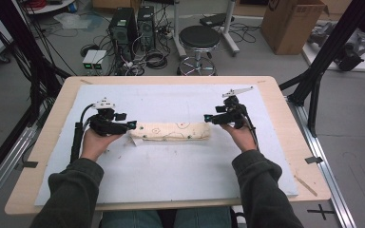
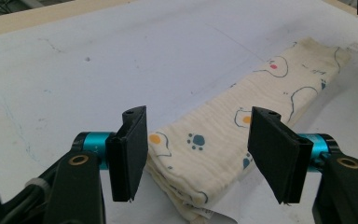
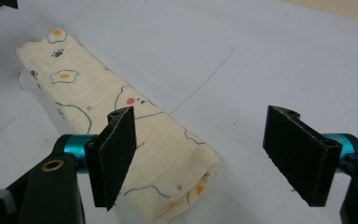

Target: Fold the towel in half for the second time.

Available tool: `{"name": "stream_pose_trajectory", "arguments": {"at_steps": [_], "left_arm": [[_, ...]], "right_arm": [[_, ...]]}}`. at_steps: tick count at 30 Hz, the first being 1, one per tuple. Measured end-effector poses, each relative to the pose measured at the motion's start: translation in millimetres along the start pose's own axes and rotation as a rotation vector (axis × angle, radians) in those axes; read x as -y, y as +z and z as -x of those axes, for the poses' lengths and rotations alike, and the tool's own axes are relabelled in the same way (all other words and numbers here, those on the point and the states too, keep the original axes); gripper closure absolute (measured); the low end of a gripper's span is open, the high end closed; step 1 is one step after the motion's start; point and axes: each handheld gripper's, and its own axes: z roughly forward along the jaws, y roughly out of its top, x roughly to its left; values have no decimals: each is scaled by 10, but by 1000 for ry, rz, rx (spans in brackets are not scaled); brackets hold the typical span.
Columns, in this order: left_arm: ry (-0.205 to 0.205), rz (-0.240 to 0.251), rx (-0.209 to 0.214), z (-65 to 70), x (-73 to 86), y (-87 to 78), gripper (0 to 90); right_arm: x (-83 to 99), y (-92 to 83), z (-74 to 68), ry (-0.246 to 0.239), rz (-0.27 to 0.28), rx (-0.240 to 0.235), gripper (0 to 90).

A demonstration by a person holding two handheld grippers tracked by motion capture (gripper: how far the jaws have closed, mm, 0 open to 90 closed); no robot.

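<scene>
Folded cloth (image 1: pixel 171 131) lies flat on the white mat (image 1: pixel 180 175), approx mid-table, a bit nearer the far half. It's a long narrow strip: long axis runs left-right across the table in the high view, roughly parallel to the near edge. One short end points at the left gripper (image 1: pixel 132 125), the other at the right gripper (image 1: pixel 207 118). Cream fabric w/ fried-egg, paw and outline prints.

Left gripper: jaws apart, nothing pinched. In the left gripper view the cloth (image 2: pixel 242 135) starts between and just under the jaws and runs away up-right, diagonal in that view; layered folded edge shows at the near end. Pads don't press on it.

Right gripper: jaws wide apart, nothing pinched. In the right gripper view the cloth (image 3: pixel 121 126) runs from the lower middle up-left; its near rounded end sits between the jaws, closer to the jaw on the view's left. Whether that pad touches the fabric: can't tell.

Both hands (image 1: pixel 95 142) rest on the mat at the cloth's two ends, grippers facing each other along the strip's axis.
</scene>
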Motion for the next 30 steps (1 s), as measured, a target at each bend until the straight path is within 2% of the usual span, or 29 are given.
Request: {"name": "stream_pose_trajectory", "arguments": {"at_steps": [11, 20, 28, 30], "left_arm": [[10, -2, -2, 14, 6, -84, 346], [21, -4, 3, 35, 53, -147, 339], [24, -11, 13, 60, 98, -193, 330], [32, -8, 14, 79, 96, -211, 328]], "right_arm": [[1, -95, -58, -15, 20, -15, 210], [85, -109, -80, -22, 29, -24, 208], [112, -176, -100, -6, 49, -31, 198], [123, -177, -109, -5, 35, -31, 178]]}}
